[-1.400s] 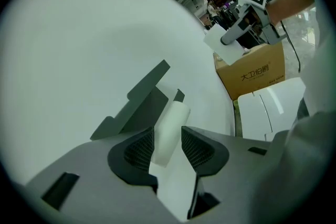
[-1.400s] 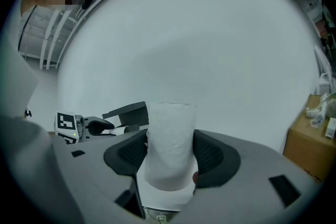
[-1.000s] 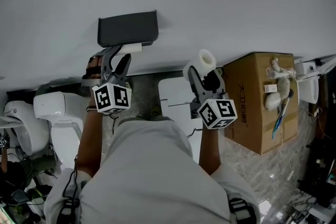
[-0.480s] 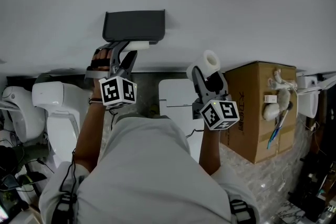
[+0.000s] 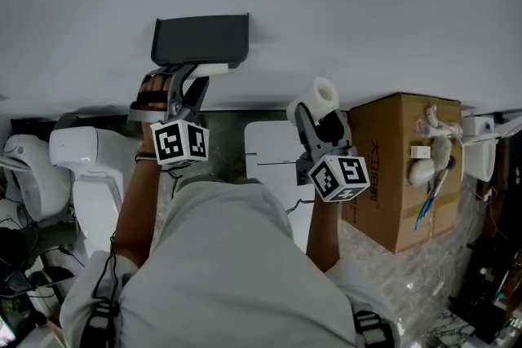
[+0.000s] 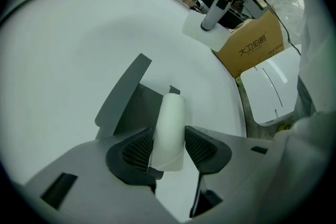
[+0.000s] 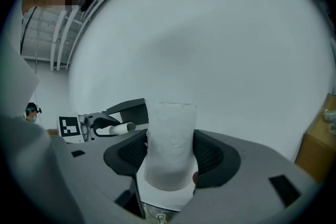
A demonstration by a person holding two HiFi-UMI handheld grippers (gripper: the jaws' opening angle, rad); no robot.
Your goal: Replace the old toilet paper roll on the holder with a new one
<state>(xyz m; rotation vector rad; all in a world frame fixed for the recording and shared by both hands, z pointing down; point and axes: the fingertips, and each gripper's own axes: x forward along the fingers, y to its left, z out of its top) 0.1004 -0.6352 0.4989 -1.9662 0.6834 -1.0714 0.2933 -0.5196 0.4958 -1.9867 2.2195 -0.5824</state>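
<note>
cardboard box (image 6: 255, 44) side, dark printed Chinese characters, beginning 大卫, remainder unclear

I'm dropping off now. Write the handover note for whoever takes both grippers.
Left gripper: open, jaws either side of the old roll, which still sits on the grey holder; no firm grip yet, I think.
Right gripper: shut on the new roll, held clear of the holder.
Done: nothing swapped.
To do: pull the old roll off, fit the new one.
</note>
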